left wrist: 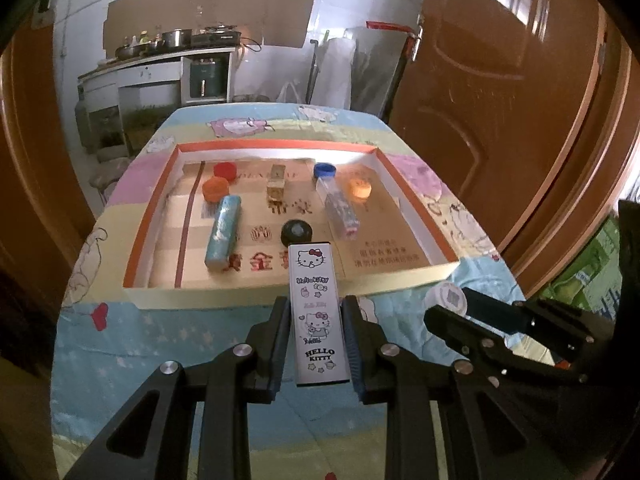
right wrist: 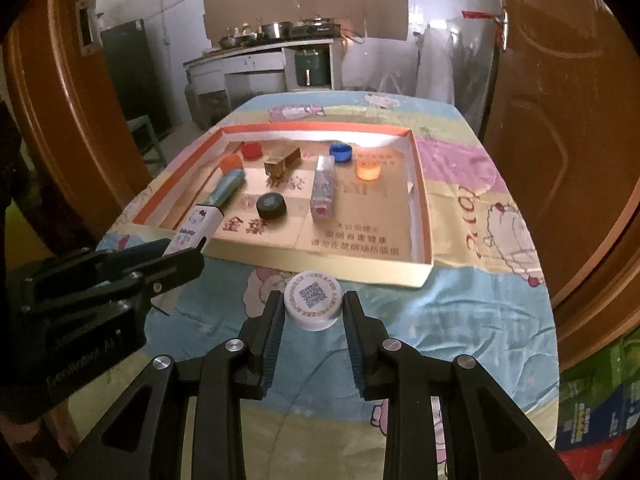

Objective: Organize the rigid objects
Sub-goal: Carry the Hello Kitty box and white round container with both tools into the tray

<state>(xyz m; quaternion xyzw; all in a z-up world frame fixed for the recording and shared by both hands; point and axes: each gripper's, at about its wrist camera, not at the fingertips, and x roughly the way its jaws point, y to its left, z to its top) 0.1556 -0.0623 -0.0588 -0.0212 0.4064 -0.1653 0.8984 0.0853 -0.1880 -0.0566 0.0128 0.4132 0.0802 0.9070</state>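
My left gripper (left wrist: pixel 316 312) is shut on a long white Hello Kitty box (left wrist: pixel 318 312), held above the tablecloth just before the near wall of the orange-rimmed tray (left wrist: pixel 248 292). My right gripper (right wrist: pixel 313 306) is shut on a white round cap with a QR code (right wrist: pixel 313 305), also short of the tray's near wall (right wrist: pixel 360 274). Each view shows the other gripper: the right one (left wrist: pixel 460 304) with its cap (left wrist: pixel 446 298), the left one (right wrist: pixel 182 248) with the box (right wrist: pixel 198 226). Inside the tray lie a teal box (left wrist: pixel 223 230), a black disc (left wrist: pixel 297 232), a clear tube (left wrist: pixel 338 208), a gold block (left wrist: pixel 277 184) and several coloured caps.
The tray sits on a table covered with a pastel cartoon cloth (left wrist: pixel 180 340). Brown doors (left wrist: pixel 500 100) flank the table on both sides. A kitchen counter with pots (right wrist: pixel 276 34) stands against the far wall. Coloured cartons (right wrist: pixel 592 412) are stacked at the lower right.
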